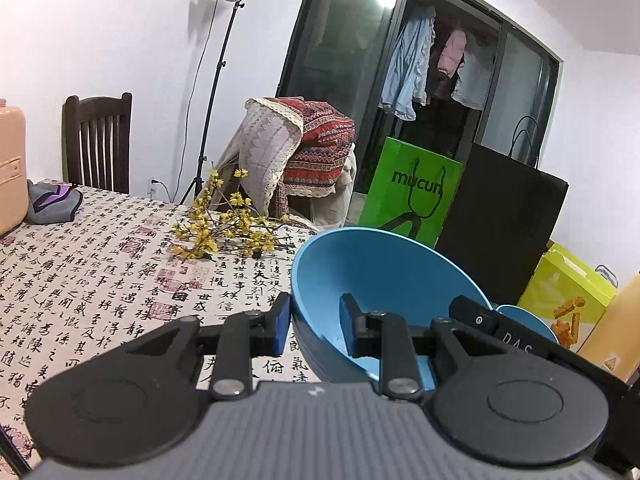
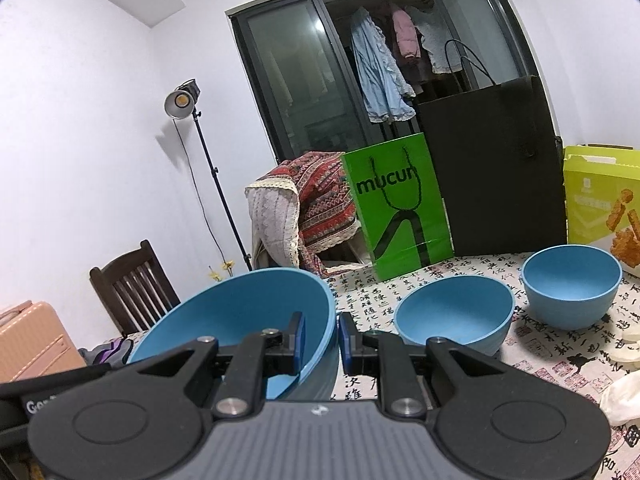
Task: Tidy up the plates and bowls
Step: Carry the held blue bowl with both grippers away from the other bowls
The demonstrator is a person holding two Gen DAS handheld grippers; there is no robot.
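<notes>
Large blue bowl (image 2: 240, 312) held tilted; two smaller blue bowls (image 2: 456, 312) upright on tablecloth.

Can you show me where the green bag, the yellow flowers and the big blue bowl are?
green bag (image 2: 394, 216): right wrist view, on its printed front.
yellow flowers (image 1: 224, 232): left wrist view, on the middle of the branches.
big blue bowl (image 2: 248, 308): right wrist view, on its inner wall.

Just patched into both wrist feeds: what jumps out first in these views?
A large blue bowl fills the near foreground, gripped on opposite rims by the left tool and the right tool. Two smaller blue bowls sit on the calligraphy tablecloth to its right. Behind them stands a bright green bag.
</notes>
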